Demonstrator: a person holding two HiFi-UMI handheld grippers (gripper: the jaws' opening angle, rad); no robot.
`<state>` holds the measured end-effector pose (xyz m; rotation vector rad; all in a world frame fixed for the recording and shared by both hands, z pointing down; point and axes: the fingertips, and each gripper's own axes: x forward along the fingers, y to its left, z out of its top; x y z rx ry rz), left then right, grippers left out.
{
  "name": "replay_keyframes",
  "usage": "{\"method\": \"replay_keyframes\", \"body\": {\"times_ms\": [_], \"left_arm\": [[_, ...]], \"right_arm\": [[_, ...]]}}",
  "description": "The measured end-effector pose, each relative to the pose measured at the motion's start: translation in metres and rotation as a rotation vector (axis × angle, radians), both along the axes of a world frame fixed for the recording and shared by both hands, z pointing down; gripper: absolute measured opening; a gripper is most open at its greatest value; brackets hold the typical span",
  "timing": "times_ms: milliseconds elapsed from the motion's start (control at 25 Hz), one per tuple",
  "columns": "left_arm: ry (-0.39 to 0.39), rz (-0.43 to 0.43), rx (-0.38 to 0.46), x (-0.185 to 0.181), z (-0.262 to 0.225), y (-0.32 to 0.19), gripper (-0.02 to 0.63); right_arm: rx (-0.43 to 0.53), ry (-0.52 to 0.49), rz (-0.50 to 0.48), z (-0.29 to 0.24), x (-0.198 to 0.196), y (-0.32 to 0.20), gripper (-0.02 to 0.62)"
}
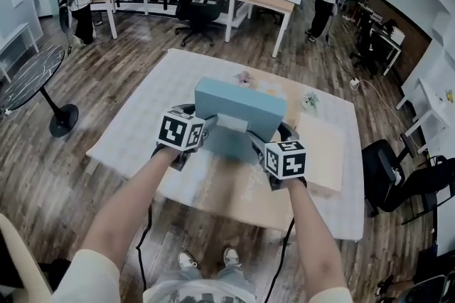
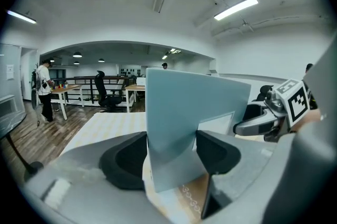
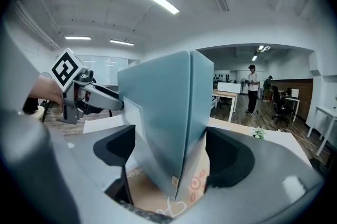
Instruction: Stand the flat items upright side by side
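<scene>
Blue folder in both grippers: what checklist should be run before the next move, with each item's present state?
1. Grip of the left gripper on the blue folder: ok, jaws shut on it.
2. Grip of the right gripper: ok, shut on the same folder.
3. Folder upright between the jaws: ok.
4. Folder's lower edge resting on the table: cannot tell.
5. The pale board upright beside it: not ok, it lies flat.

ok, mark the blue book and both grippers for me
light-blue book (image 1: 240, 102), head view, on its upper face.
left gripper (image 2: 171, 154), left gripper view, midway between its jaws, which are shut on the book.
right gripper (image 3: 169, 157), right gripper view, midway between its jaws, which are shut on the book.
</scene>
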<state>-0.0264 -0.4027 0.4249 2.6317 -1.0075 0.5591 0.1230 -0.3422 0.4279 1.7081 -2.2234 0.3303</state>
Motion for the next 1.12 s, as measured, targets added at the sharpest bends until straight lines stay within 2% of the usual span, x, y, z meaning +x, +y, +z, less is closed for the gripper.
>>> {"method": "replay_keyframes", "body": {"times_ms": [200,760,1120], "left_arm": [[0.042,-0.107,-0.009,-0.002,0.001,-0.005,0.295],[0.037,-0.322,0.007,0.001,-0.003,0.012,0.296],[0.054,-0.379,0.030,0.016,-0.009,0.040,0.296]], "right_arm": [[0.000,0.010,-0.105,0.001,0.001,-0.003,0.417],[0.031,-0.081,-0.340,-0.004,0.020,-0.023,0.425],[0.025,-0.117,-0.523,0.000,-0.008,-0.036,0.449]]}}
